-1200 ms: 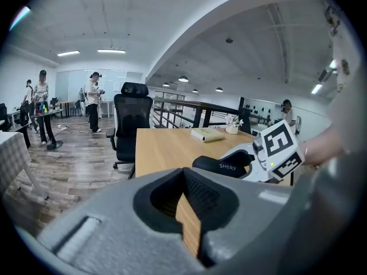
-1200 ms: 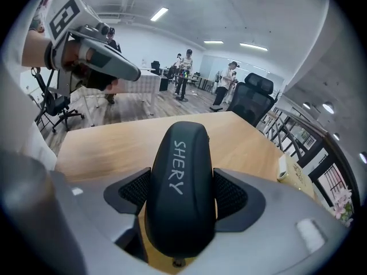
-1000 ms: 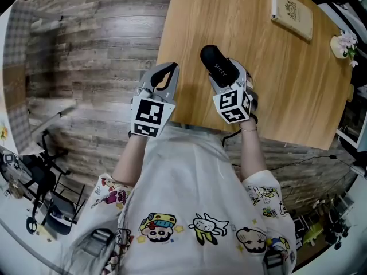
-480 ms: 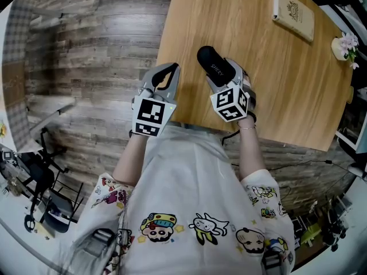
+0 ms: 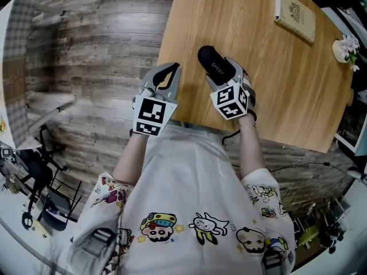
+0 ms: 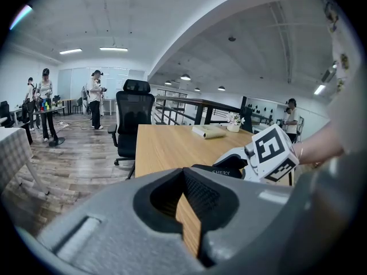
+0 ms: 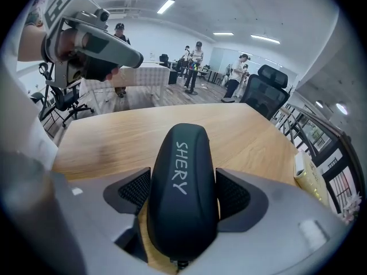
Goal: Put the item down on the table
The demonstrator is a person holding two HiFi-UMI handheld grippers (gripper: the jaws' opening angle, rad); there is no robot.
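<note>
Right gripper (image 7: 183, 193) jaws were clamped on a black case (image 7: 182, 171). The ribbed pads (image 7: 135, 190) pressed its two long sides near the rear end, so most of the body, w/ white "SHERY" lettering facing up, stuck out fwd past the tips. A side grip like that left the underside free, prob. so the case could go down flat. The case hung over the near part of the wooden table (image 5: 275, 79), close to the edge by the person. No view showed whether its underside touched the top, so I'd judge the set-down not yet done, since the jaws were tight on it. Left gripper (image 6: 184, 173) jaws were together w/ nothing btwn them, only a sliver of tabletop showing through the gap below the tips. It sat at the table's near-left edge, beside the right one but apart, prob. parked bc the job needed one tool only. The wood ahead of the case was bare, giving room to lower it. A cream flat box or book (image 5: 293, 15) lay well away at the far end, and a small pot of pale flowers (image 5: 346, 46) stood at the far right edge, neither in the way. Beyond stood a black office chair (image 6: 133, 116), w/ people in the bkgd.
</note>
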